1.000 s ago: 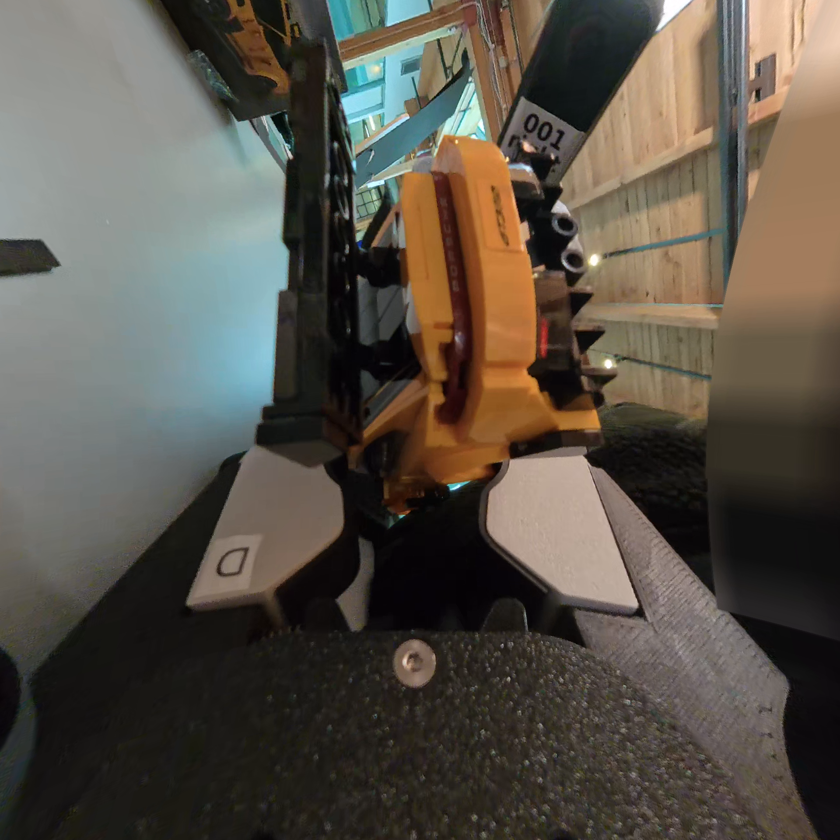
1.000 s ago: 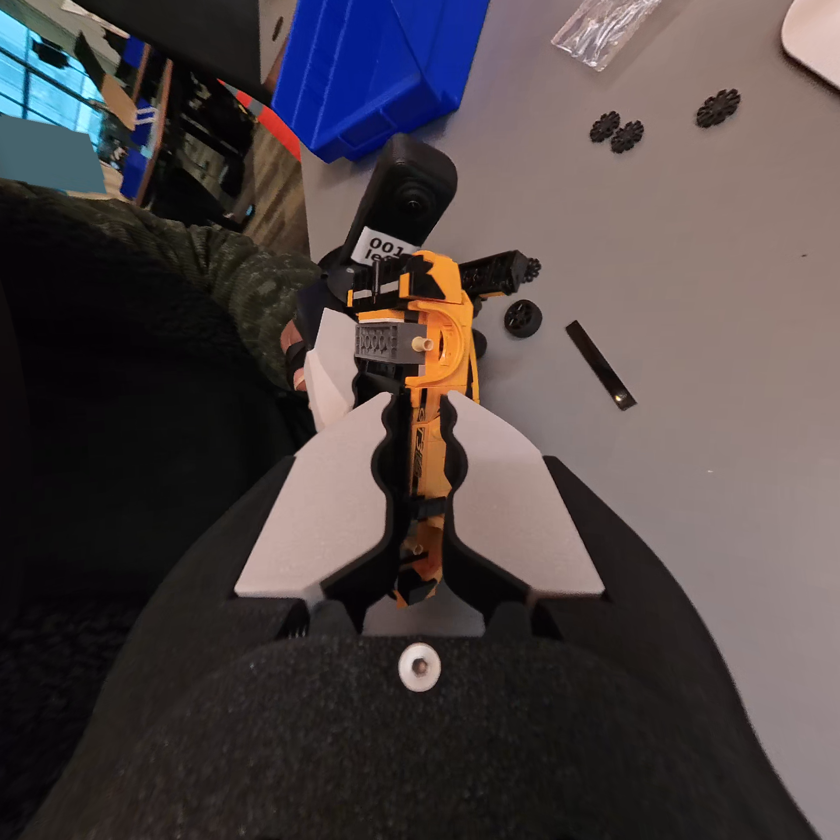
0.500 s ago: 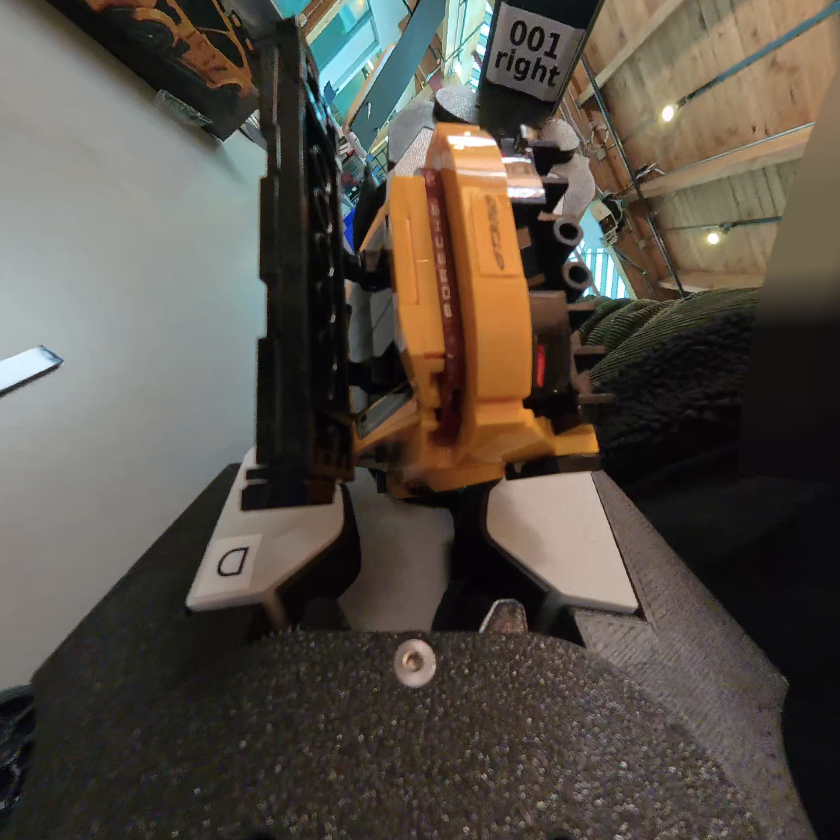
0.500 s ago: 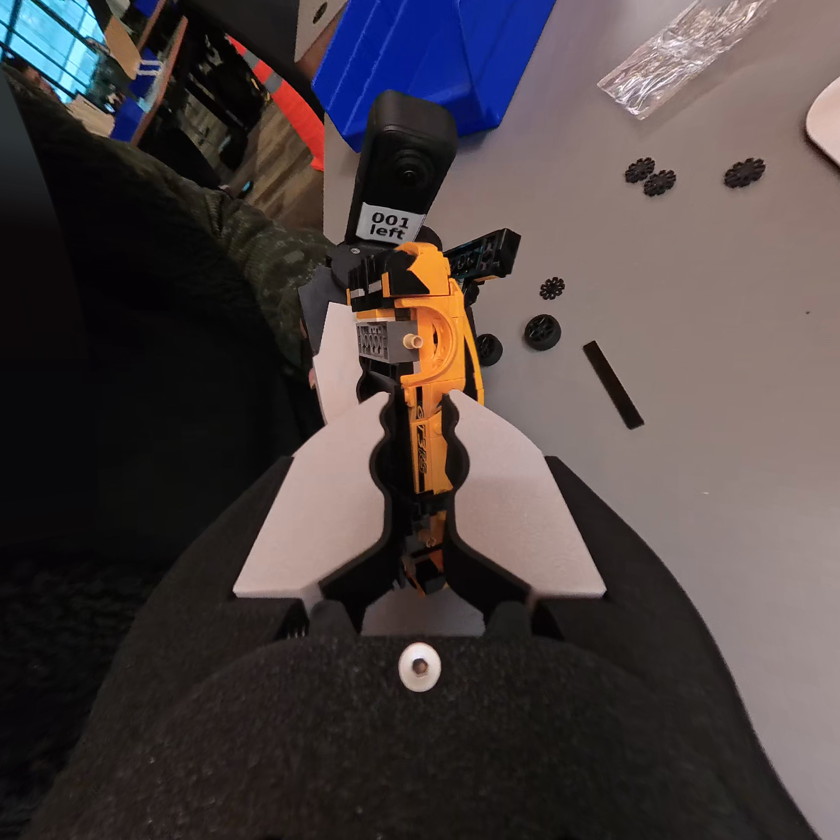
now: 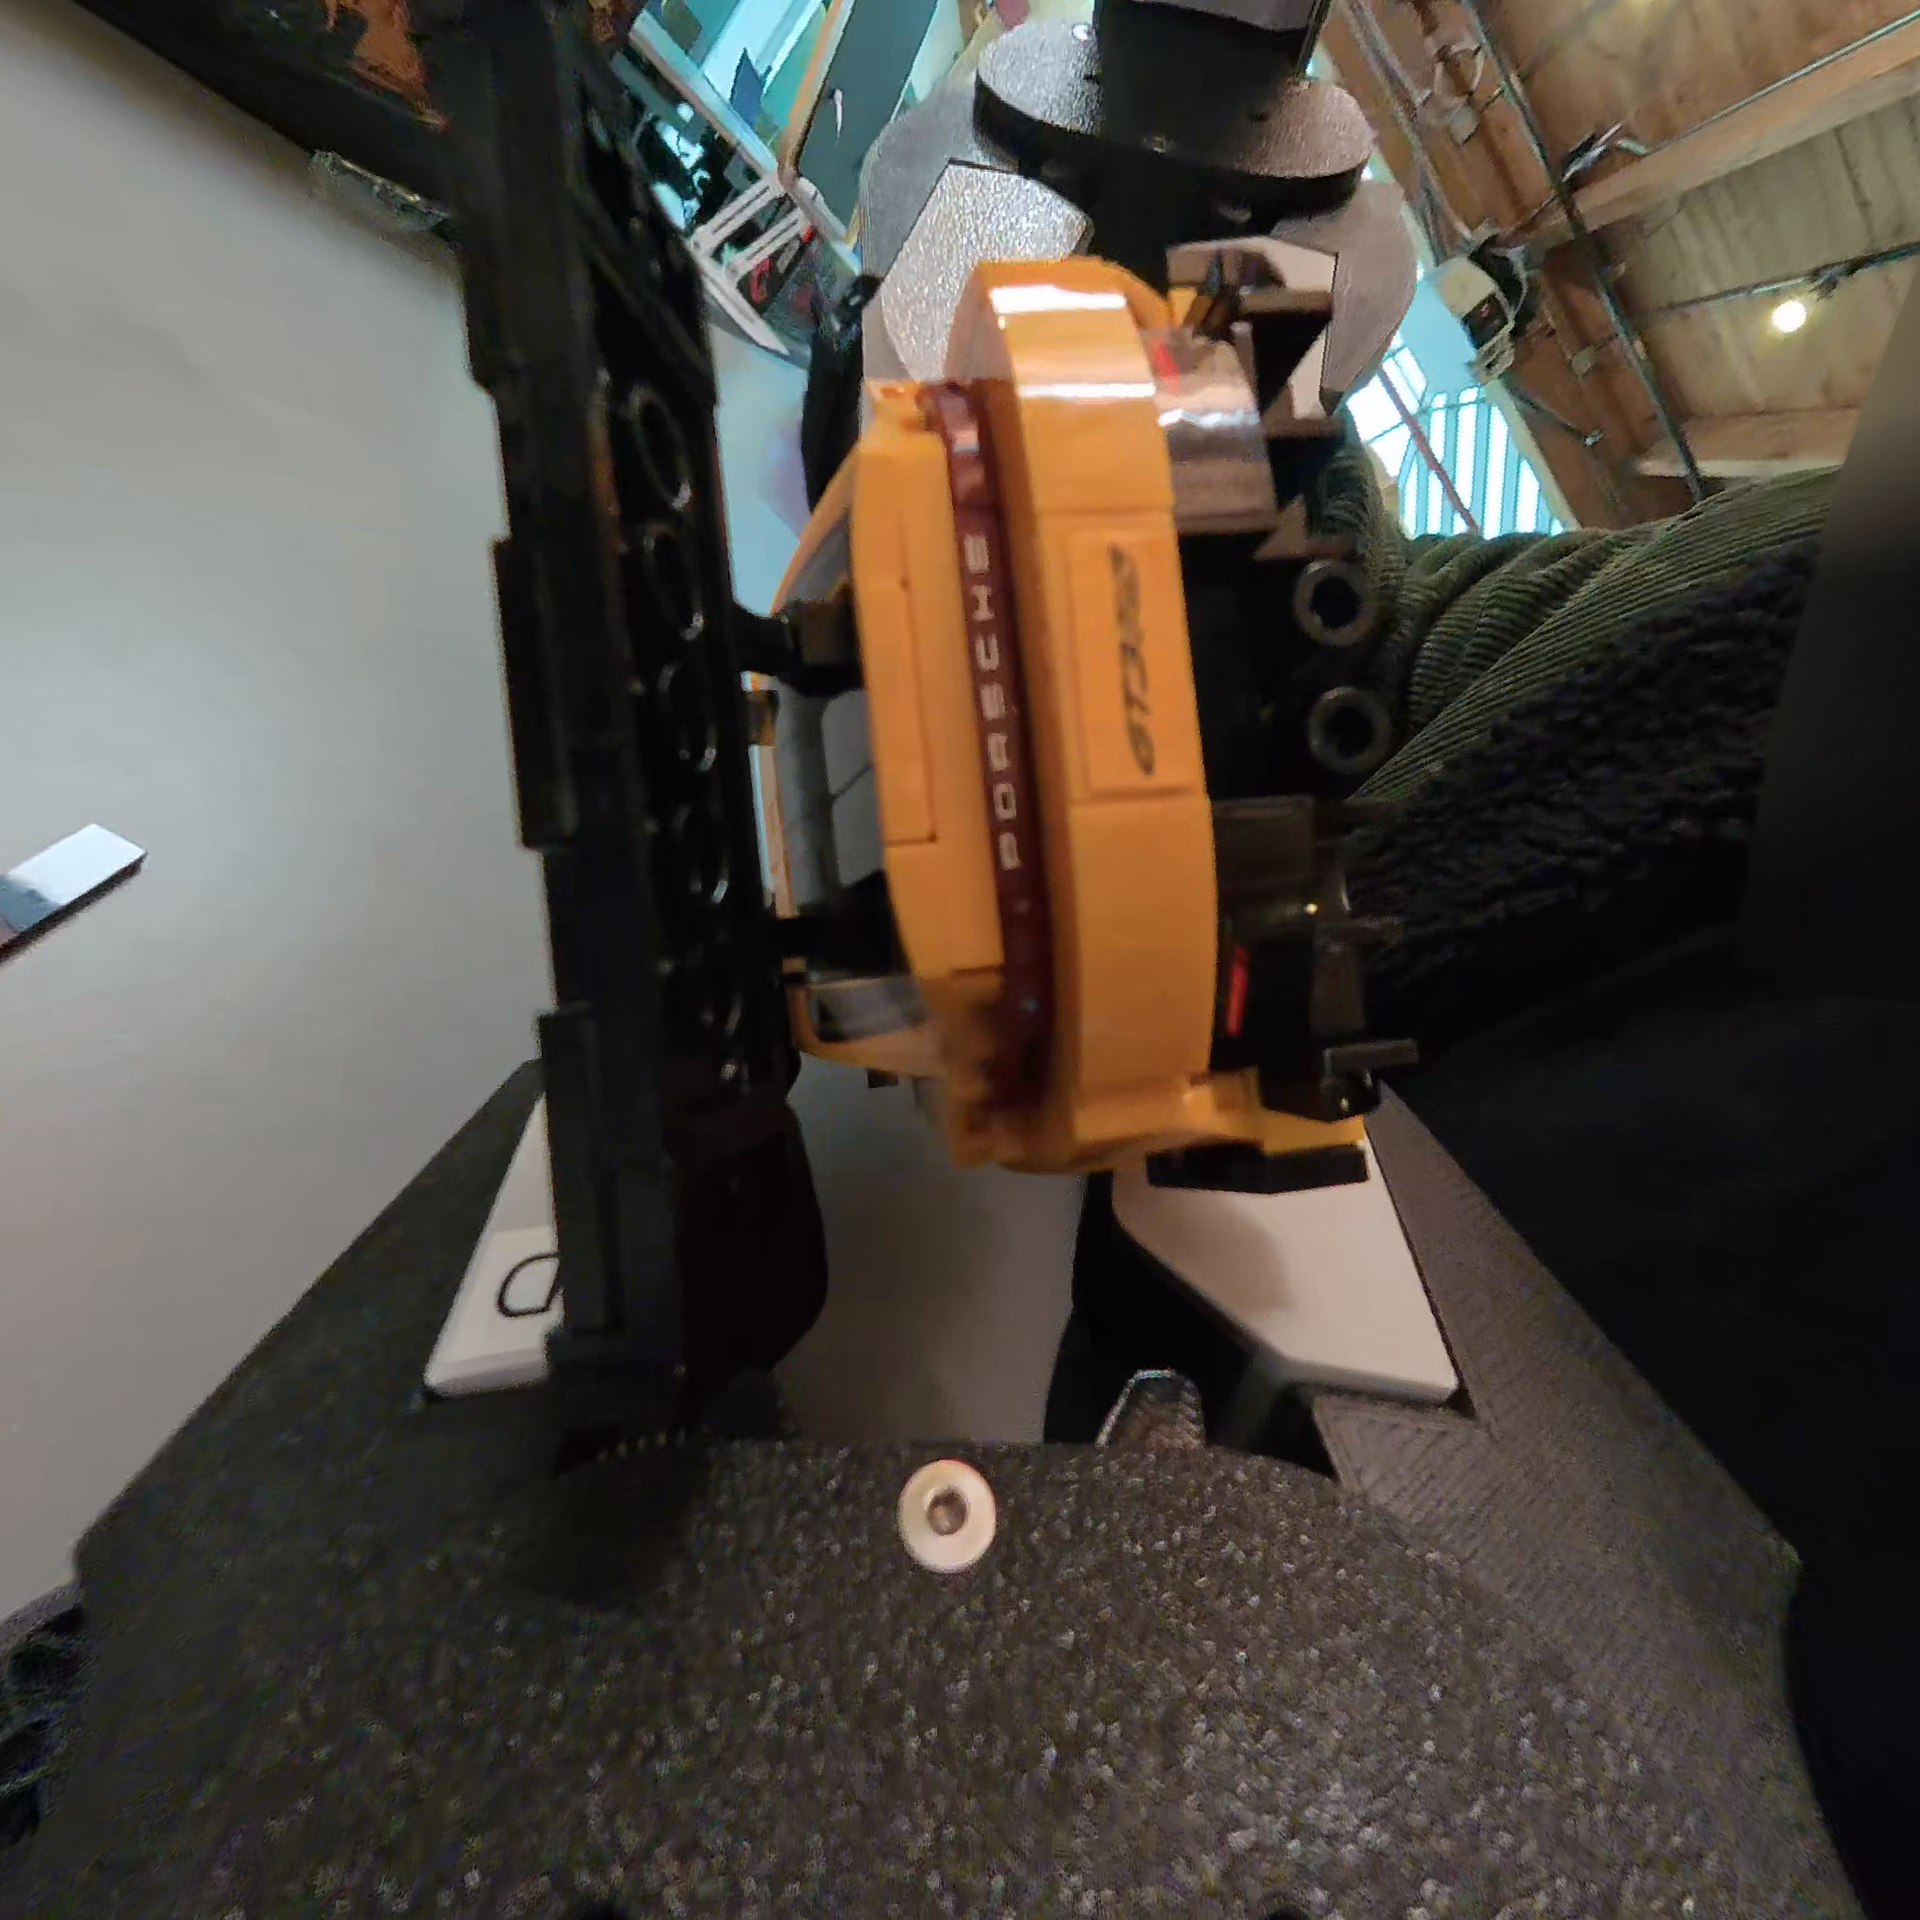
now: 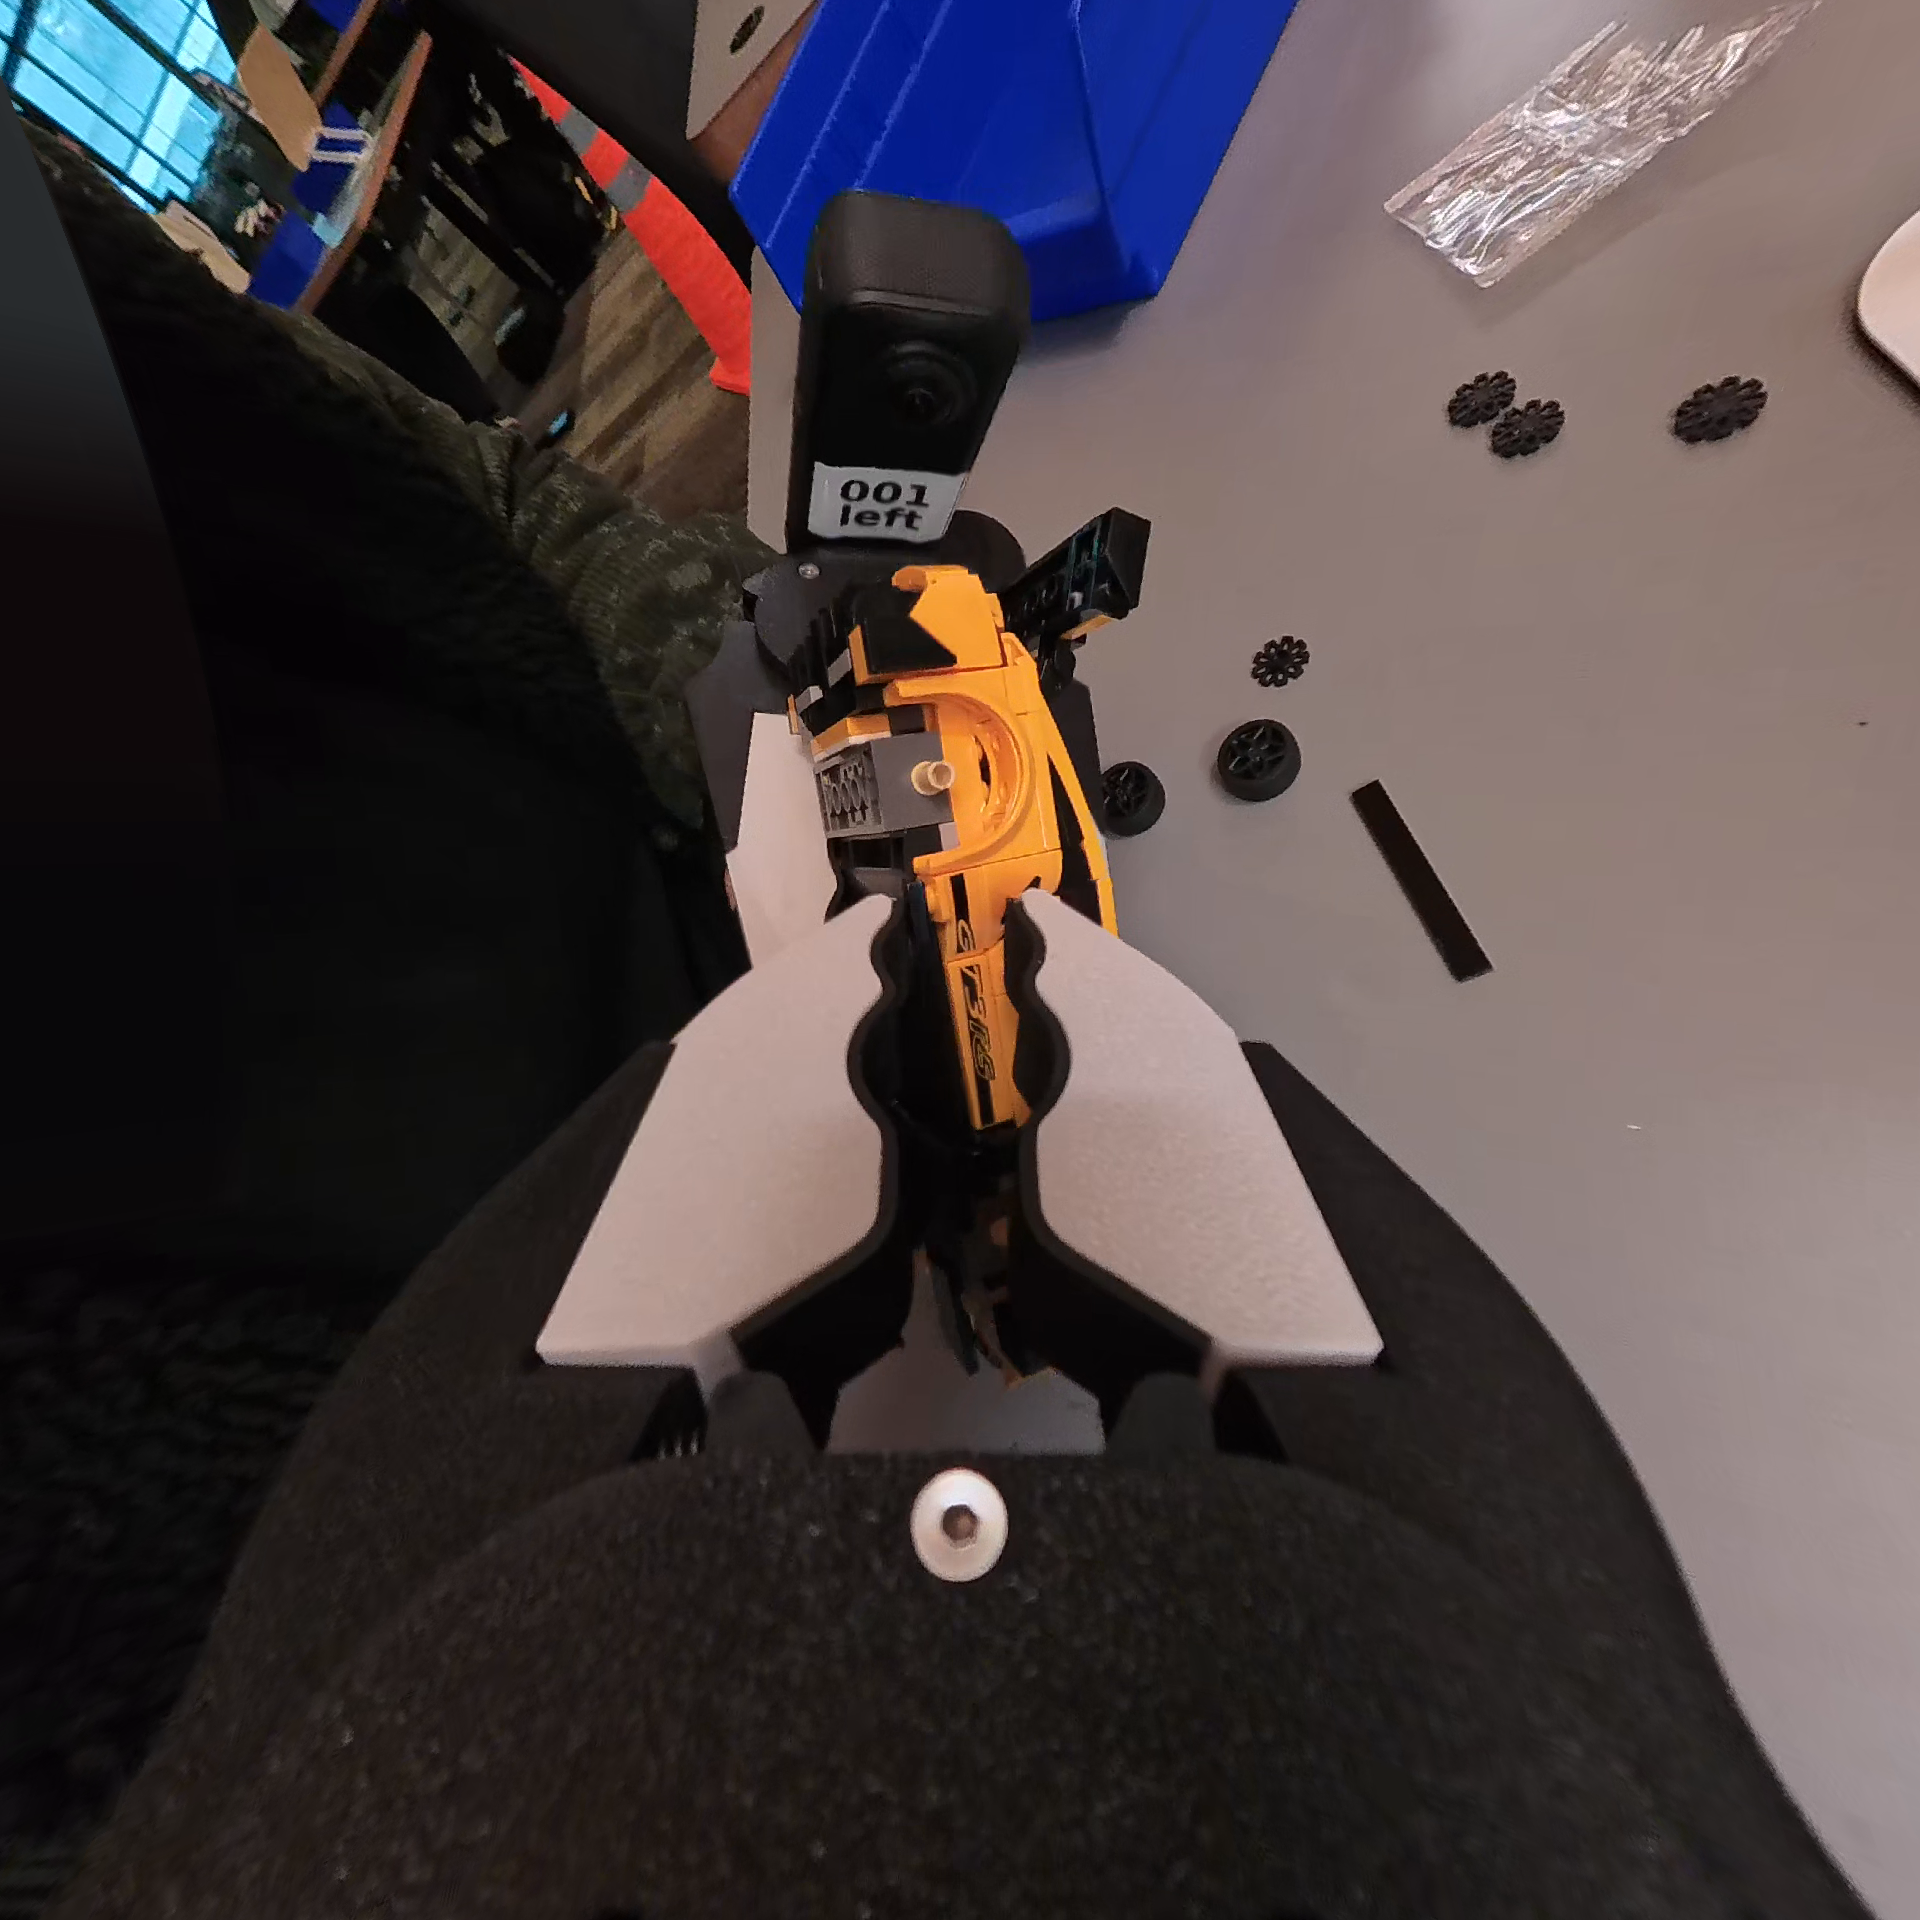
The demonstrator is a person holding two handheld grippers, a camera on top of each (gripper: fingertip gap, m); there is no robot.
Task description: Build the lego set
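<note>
The orange toy car (image 6: 982, 831) is held in the air above the grey table (image 6: 1558, 1143), turned on its side, with a gripper at each end. The right gripper (image 6: 961, 925) has its jaws nearly closed, pinching the car's side panel between its white fingers (image 6: 1143, 1122). The left gripper (image 5: 862, 1174) stands wider, its jaws spread around the car's rear end and black wing (image 5: 623, 727); whether its fingers press on the car cannot be told. In the right wrist view the left gripper (image 6: 769, 821) and its black camera (image 6: 914, 353) rise right behind the car, blocking the way forward. On the table to the right lie two small black wheels (image 6: 1259, 761), a flat black strip (image 6: 1418, 881) and several black rim discs (image 6: 1507, 416), all well apart from the car. A blue bin (image 6: 987, 135) sits farther back, and a crumpled clear plastic bag (image 6: 1590, 135) lies near the far edge. A dark green sleeve (image 6: 582, 561) fills the left side. The bare table to the lower right lies open.
</note>
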